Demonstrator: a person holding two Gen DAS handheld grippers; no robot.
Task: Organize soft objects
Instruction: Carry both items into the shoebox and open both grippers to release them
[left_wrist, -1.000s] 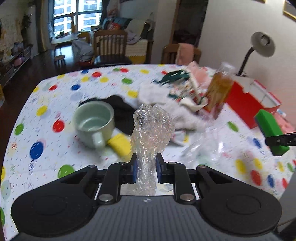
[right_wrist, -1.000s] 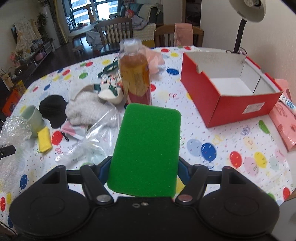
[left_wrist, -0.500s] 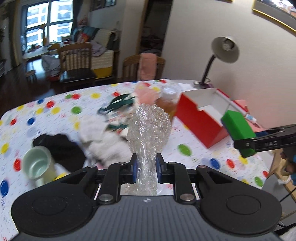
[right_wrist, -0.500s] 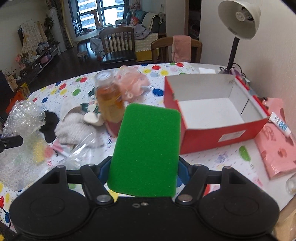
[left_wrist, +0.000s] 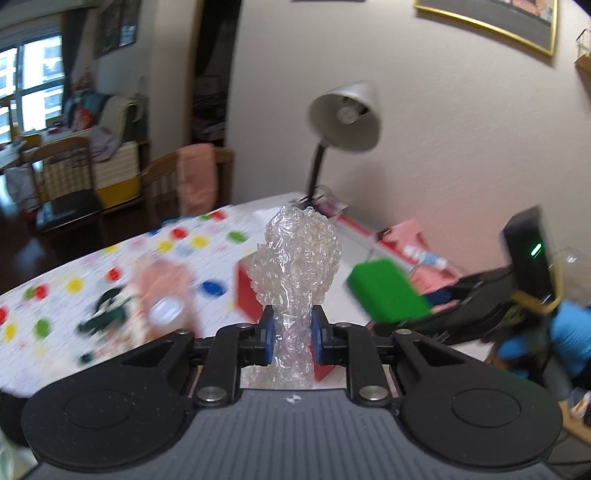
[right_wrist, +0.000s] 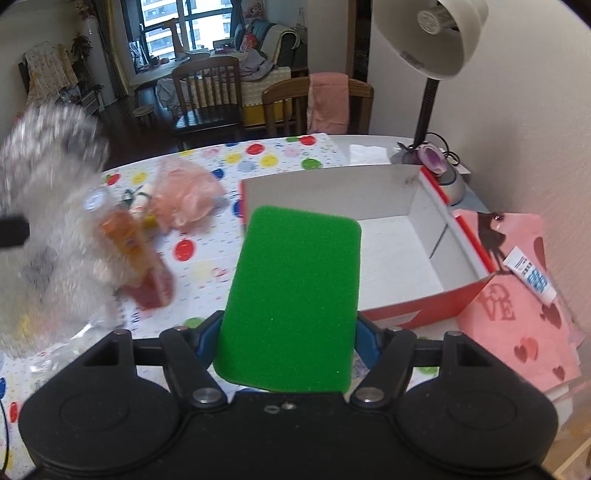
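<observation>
My left gripper (left_wrist: 292, 334) is shut on a crumpled wad of clear bubble wrap (left_wrist: 297, 258), held above the table near the red box (left_wrist: 249, 295). My right gripper (right_wrist: 286, 343) is shut on a flat green sponge (right_wrist: 295, 299), held in front of the open red box with a white inside (right_wrist: 399, 236). The sponge also shows in the left wrist view (left_wrist: 388, 290), to the right. The bubble wrap shows blurred at the left of the right wrist view (right_wrist: 48, 177).
A bottle of orange liquid (right_wrist: 127, 240) stands left of the box, with a pink mesh bag (right_wrist: 184, 195) behind it. A desk lamp (right_wrist: 432, 44) stands behind the box. Pink paper (right_wrist: 517, 302) and a small tube (right_wrist: 530, 275) lie to the right. The tablecloth (right_wrist: 266, 158) has coloured dots.
Both grippers have moved right toward the red box, each keeping its hold. The left view has swung from the cup and clothes to the lamp and wall.
</observation>
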